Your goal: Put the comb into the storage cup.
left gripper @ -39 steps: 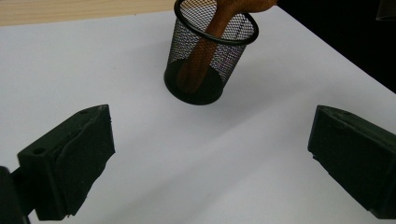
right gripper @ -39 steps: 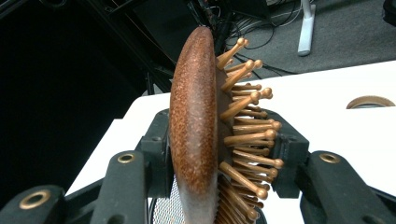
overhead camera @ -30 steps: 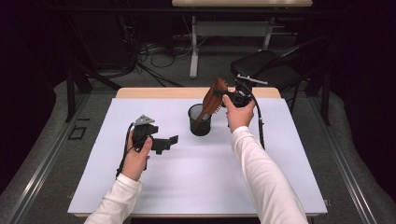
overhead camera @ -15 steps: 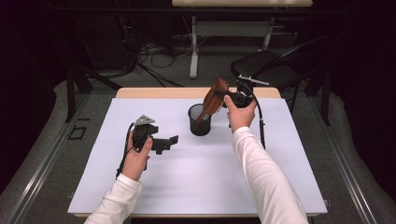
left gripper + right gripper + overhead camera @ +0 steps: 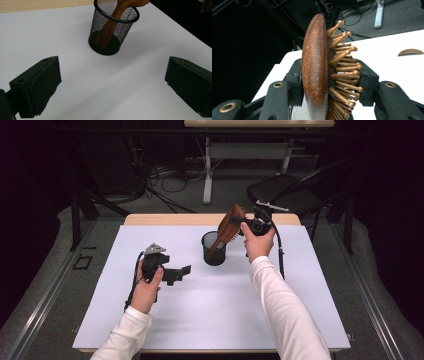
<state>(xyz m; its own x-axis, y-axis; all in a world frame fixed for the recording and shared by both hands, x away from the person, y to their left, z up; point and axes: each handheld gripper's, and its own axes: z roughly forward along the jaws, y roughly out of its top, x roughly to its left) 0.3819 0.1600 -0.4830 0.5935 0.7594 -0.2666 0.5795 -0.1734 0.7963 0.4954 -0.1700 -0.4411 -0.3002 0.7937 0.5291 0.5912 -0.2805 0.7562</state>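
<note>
We see the white table [image 5: 200, 320] brightly and evenly lit from above, while the room around it sinks into near black. Shadows on it are soft and short, as under the mesh cup [image 5: 110, 37]. There is no glare. The high view is slightly soft and grainy. In the right gripper view the brush [image 5: 315, 65] is sharp but blurs at the bottom edge; the background is hazy.

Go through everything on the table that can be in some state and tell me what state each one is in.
Hairbrush: tilted, handle down inside the cup, head clamped by the right gripper.
Mesh cup: upright on the white table, holding the brush handle.
Right gripper: shut on the hairbrush head; its jaws have just been opening slightly.
Left gripper: open, nothing between its jaws, apart from the cup.
</note>
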